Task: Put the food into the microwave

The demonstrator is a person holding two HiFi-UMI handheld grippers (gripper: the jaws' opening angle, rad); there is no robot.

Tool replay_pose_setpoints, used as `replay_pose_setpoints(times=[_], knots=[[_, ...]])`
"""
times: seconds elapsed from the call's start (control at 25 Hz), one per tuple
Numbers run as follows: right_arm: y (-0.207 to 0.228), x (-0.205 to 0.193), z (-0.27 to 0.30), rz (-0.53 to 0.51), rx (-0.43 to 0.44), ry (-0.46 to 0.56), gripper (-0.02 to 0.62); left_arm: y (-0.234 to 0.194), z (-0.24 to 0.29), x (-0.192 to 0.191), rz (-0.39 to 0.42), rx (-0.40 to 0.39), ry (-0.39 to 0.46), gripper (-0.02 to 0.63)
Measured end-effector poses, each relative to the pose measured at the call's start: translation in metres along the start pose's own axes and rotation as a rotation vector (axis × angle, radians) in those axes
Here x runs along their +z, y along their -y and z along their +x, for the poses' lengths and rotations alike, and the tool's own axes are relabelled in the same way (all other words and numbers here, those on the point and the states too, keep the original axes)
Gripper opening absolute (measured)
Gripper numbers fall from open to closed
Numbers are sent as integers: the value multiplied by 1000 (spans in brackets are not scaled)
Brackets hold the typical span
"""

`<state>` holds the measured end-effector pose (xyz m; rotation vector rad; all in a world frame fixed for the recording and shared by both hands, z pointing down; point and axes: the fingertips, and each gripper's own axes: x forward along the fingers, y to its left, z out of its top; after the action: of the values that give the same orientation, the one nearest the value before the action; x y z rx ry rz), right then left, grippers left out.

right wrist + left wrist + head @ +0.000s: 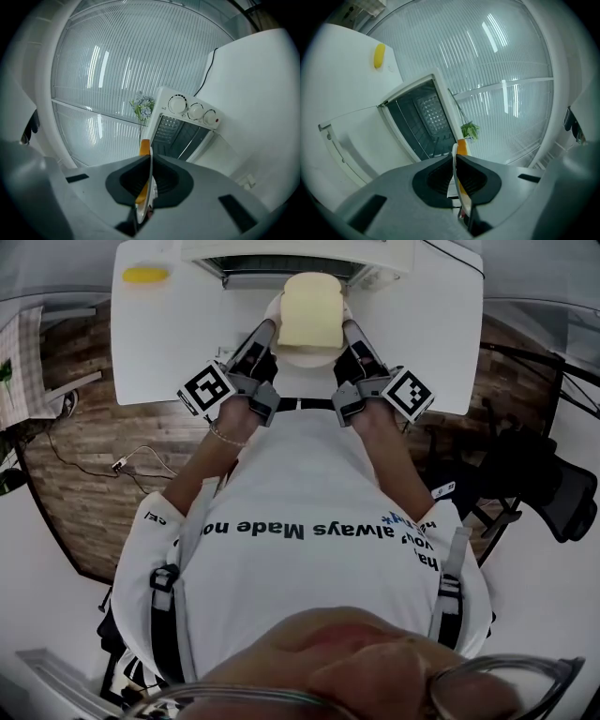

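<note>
My left gripper [265, 334] and right gripper [349, 331] each pinch one side of a white plate [309, 359]. In the left gripper view my jaws are pressed shut on the plate's thin rim [454, 157]. The right gripper view shows the same, with the jaws closed on the rim [148, 187] and no gap left.

A slice of bread [310, 310] lies flat on the plate between my two grippers. It is pale yellow and smooth on top, with square sides and a rounded far end, and it covers most of the plate. From the gripper views I see only its edge, an orange-brown crust [461, 146] standing just above my jaws.

The plate is at the middle of a white table [169, 343], just in front of the microwave [281, 263]. I cannot tell whether it touches anything beneath it. The microwave door [361, 140] is dropped open and the dark inside [424, 119] shows. Three round knobs [194, 110] sit in a row on its front. A small yellow thing [145, 275] lies on the table, off to the left of the microwave.
</note>
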<state>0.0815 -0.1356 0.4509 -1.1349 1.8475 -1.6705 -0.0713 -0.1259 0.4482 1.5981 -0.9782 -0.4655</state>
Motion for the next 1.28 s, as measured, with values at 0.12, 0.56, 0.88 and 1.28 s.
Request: replay_pose_setpoints(times=[0.12, 0.56, 0.88, 1.28], knots=[[7, -1, 4, 6, -3, -8, 21, -7, 3, -1, -19, 6, 3, 18], [45, 4, 43, 7, -64, -22, 21, -49, 32, 16, -9, 46, -2, 18], [54, 6, 45, -6, -60, -11, 21, -56, 35, 12, 8, 47, 13, 18], [105, 13, 121, 37, -115, -7, 21, -129, 86, 47, -43, 108, 5, 18]])
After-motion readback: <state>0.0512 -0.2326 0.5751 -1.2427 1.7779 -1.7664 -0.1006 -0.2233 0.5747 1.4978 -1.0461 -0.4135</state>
